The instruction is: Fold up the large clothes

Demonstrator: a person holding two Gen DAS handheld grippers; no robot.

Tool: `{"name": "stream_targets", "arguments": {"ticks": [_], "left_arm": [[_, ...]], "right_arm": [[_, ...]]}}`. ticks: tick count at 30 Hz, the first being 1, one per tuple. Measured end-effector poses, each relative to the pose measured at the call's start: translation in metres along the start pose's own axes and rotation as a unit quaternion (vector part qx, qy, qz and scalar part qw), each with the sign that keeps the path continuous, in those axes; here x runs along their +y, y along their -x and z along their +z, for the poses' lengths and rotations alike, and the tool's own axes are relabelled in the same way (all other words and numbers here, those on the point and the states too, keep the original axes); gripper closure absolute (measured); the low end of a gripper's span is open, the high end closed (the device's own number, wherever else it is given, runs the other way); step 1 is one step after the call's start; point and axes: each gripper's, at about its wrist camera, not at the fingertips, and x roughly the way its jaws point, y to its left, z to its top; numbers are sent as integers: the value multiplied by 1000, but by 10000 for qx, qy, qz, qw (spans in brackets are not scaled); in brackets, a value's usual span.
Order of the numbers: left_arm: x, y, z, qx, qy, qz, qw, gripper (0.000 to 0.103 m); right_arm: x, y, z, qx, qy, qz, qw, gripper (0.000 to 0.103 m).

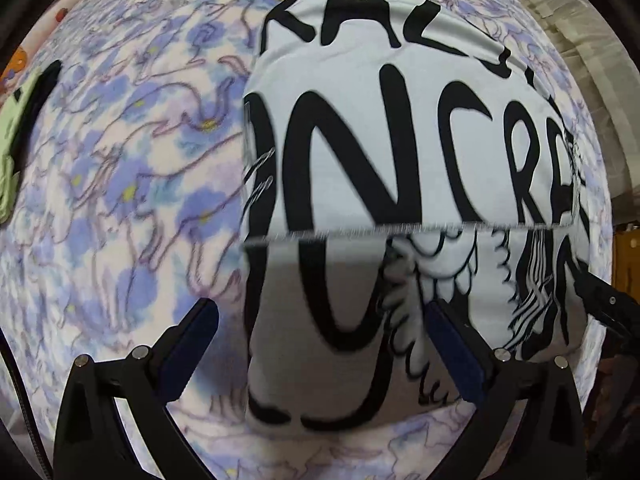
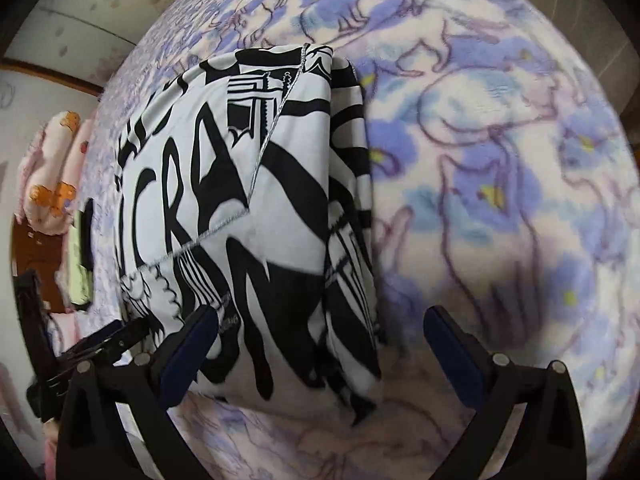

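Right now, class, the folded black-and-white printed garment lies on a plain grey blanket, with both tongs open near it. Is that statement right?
One detail is wrong: the blanket is not plain grey but floral, purple and blue, as the right wrist view shows. The folded garment does lie on it, with the left tongs and right tongs open.

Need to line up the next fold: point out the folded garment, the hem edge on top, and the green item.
folded garment (image 1: 400, 152), left wrist, upper layer.
hem edge (image 1: 360, 230), left wrist, stitched line.
green item (image 2: 80, 264), right wrist, its middle.
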Motion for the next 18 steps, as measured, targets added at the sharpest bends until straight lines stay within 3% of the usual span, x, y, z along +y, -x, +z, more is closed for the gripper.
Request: {"name": "stream_targets", "arguments": {"ticks": [8, 10, 13, 18], "left_arm": [[3, -29, 32, 373, -364, -570, 9970, 0], [6, -35, 38, 446, -445, -749, 9952, 0], [16, -44, 46, 497, -512, -1066, 9917, 0], [27, -56, 56, 451, -615, -1413, 9870, 0]], "right_arm": [[-18, -32, 23, 147, -484, 934, 9944, 0], [-23, -45, 30, 271, -663, 1364, 9881, 0], [-32, -62, 40, 500, -911, 1664, 9806, 0], [-37, -75, 50, 915, -824, 1997, 9721, 0]]}}
